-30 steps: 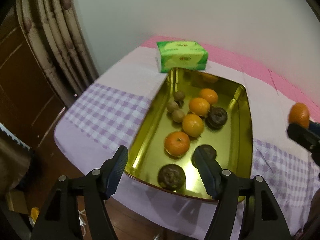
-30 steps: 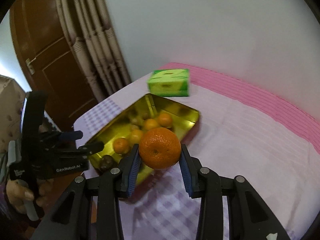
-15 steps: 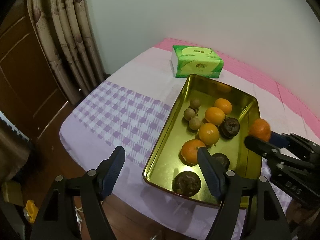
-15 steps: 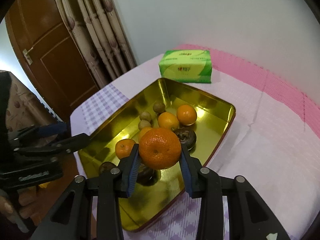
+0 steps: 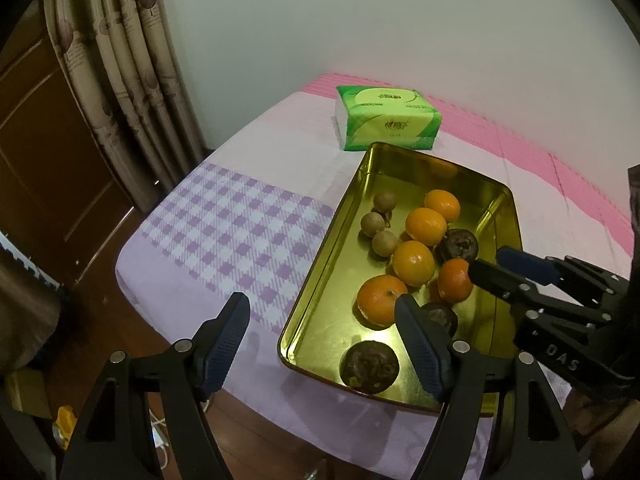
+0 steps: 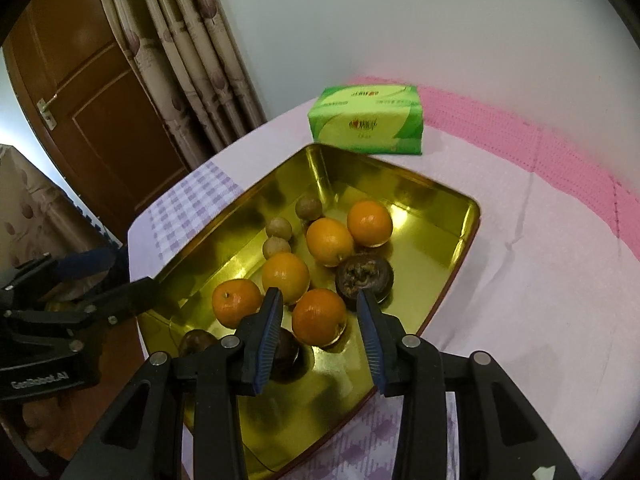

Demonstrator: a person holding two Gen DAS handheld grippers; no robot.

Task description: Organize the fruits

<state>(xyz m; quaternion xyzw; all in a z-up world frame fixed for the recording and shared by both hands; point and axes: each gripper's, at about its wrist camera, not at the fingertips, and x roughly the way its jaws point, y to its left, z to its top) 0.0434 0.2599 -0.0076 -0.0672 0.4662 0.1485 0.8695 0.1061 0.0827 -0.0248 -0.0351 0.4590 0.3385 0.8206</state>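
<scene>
A gold metal tray [image 6: 452,196] [image 5: 344,208] on the table holds several oranges, three small brown fruits [image 6: 279,226] and dark round fruits [image 6: 364,276]. My right gripper [image 6: 320,324] is open above the tray; an orange [image 6: 319,317] [image 5: 454,280] lies on the tray floor between its fingers, free of the pads. In the left wrist view the right gripper [image 5: 486,270] reaches in from the right. My left gripper [image 5: 322,340] is open and empty over the tray's near left corner.
A green tissue pack [image 5: 386,118] [image 6: 366,120] lies behind the tray. The table has a purple check and pink cloth [image 5: 240,220]. Curtains [image 5: 120,60] and a brown door [image 6: 88,92] stand to the left. The table edge is near the left gripper.
My right gripper carried the orange over the tray, lowered it and opened, leaving it on the tray floor. The left gripper drew back to the left.
</scene>
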